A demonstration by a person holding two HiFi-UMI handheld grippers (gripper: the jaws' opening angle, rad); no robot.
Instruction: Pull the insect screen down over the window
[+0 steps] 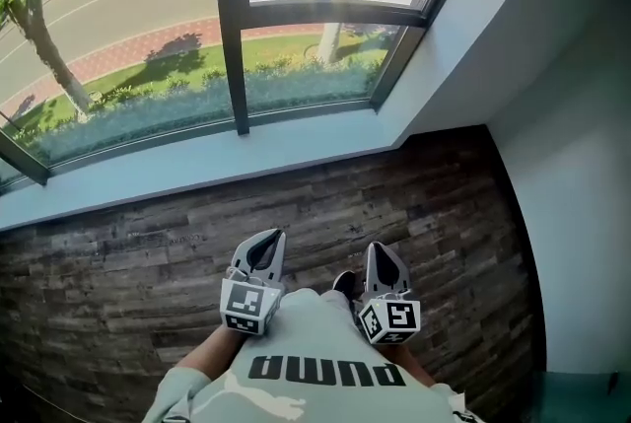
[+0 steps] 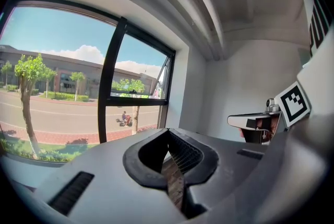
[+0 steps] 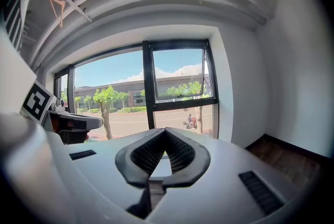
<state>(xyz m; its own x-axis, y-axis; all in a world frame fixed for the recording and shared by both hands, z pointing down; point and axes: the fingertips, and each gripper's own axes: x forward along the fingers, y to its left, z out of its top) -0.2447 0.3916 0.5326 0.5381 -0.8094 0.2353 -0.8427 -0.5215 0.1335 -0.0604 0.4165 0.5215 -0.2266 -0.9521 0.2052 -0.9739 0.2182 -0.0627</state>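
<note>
Two closed tools: your left gripper [image 1: 267, 238] and right gripper [image 1: 381, 249] grip nothing, side by side over the wood floor [image 1: 138, 263], facing the window [image 1: 306, 71].

A pale grey-green shirt [image 1: 315, 337] with dark block lettering [image 1: 325, 372] is worn. Above the shirt, the left gripper [image 1: 268, 238] and right gripper [image 1: 381, 249] are seen as smooth grey shells, lined with black ribbed pads [image 3: 180, 152] and cut with dark slotted vents [image 3: 259, 191]. Nearest the shirt, each is fitted with a white cube [image 1: 249, 305] printed with black square markers.
</note>
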